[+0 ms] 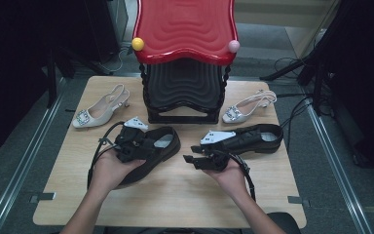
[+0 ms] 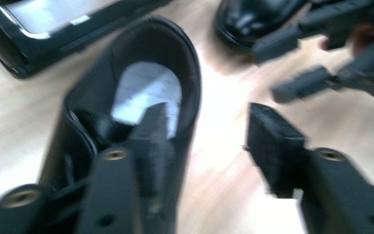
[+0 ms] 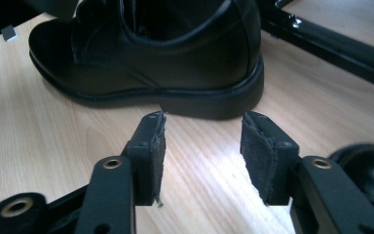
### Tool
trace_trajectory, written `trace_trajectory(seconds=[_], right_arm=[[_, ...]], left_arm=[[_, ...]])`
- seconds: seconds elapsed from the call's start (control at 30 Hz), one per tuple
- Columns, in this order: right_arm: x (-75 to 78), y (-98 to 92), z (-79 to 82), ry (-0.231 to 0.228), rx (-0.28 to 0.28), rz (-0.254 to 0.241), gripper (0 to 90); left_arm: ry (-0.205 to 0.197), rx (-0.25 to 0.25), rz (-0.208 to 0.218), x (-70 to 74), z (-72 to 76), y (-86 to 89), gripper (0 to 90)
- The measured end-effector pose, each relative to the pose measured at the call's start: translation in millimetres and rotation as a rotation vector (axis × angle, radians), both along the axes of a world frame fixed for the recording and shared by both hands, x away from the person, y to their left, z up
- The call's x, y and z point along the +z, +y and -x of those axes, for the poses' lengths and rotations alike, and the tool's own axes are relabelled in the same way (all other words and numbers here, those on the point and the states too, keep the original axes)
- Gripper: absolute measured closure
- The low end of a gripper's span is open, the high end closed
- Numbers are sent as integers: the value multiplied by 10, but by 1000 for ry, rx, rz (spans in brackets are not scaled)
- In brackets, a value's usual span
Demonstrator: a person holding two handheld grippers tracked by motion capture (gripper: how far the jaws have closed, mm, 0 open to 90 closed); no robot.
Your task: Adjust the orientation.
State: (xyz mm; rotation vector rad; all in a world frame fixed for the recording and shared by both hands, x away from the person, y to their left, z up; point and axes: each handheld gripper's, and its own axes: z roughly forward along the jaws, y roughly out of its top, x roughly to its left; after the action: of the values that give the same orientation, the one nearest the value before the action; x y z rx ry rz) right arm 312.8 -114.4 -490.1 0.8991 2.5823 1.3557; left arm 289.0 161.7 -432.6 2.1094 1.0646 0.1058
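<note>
- Left tool (image 1: pixel 152 146) sits over the left black dress shoe (image 1: pixel 161 146), at about 7 o'clock of the counter (image 1: pixel 175 195). In the left gripper view its jaws stand apart: one pad (image 2: pixel 152 141) is inside the shoe's (image 2: pixel 126 112) opening, the other (image 2: pixel 272 146) outside over bare wood. No pad visibly presses the collar wall, so I judge it released, not grasping.
- Right tool (image 1: pixel 191 160) is released, jaws parted over bare counter (image 3: pixel 199 161); nothing lies between them. The right black dress shoe (image 3: pixel 151 53) lies just beyond the pads, at about 4 o'clock of the counter (image 1: pixel 260 137).
- Two pale slingback heels (image 1: pixel 100 109) (image 1: pixel 248 108) lie at 10 and 2 o'clock, flanking the red-and-black tiered shoe rack (image 1: pixel 185 53) at 12 o'clock.
- Risk: a thin pinch on the soft collar may slip or fold the leather, tipping the left shoe on lift.
- Risk: the tools are near each other at mid-counter; a swing could knock tool against tool.
- Risk: the right tool, closing low, may catch the sole edge and push the shoe away.
- Risk: the rack's base lies just behind the shoes; a carried shoe could strike it.
</note>
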Motion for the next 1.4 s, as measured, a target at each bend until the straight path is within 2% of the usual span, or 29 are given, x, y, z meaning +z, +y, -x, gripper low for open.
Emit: trace_trajectory(seconds=[0.1, 0.17, 0.27, 0.37, 0.43, 0.67, 0.8, 0.83, 0.93, 1.07, 1.1, 1.27, 1.4], right_arm=[[48, 39, -55, 14, 11, -14, 629], [79, 72, -62, 4, 25, -24, 686], [94, 120, -100, 19, 40, -20, 742], [133, 166, -147, 32, 48, -27, 834], [176, 206, -181, 33, 51, -32, 892], [272, 513, -366, 25, 84, -48, 900], [211, 749, -453, 37, 110, -33, 900], [183, 798, -457, 45, 115, -23, 900], [74, 911, -433, 47, 136, 43, 900], [45, 927, -426, 55, 137, 39, 900], [44, 923, -421, 61, 136, 38, 900], [45, 887, -391, 84, 152, 38, 900], [48, 870, -341, 83, 152, 42, 900]], left_arm=[[-11, 11, -11, -18, 75, 66, 676], [-10, 10, -15, -56, 133, 112, 743], [4, 22, -20, -144, 196, 176, 795], [-5, 48, -8, -215, 264, 239, 830], [-12, 56, -14, -256, 308, 278, 886], [11, 92, -6, -413, 374, 419, 899], [4, 123, -8, -487, 416, 479, 898], [3, 141, -6, -515, 416, 491, 890], [6, 145, 25, -554, 415, 527, 894], [-3, 149, 23, -591, 431, 515, 895], [3, 136, 11, -596, 434, 522, 895], [-15, 139, -5, -606, 448, 506, 895], [-17, 136, -4, -614, 433, 513, 897]])
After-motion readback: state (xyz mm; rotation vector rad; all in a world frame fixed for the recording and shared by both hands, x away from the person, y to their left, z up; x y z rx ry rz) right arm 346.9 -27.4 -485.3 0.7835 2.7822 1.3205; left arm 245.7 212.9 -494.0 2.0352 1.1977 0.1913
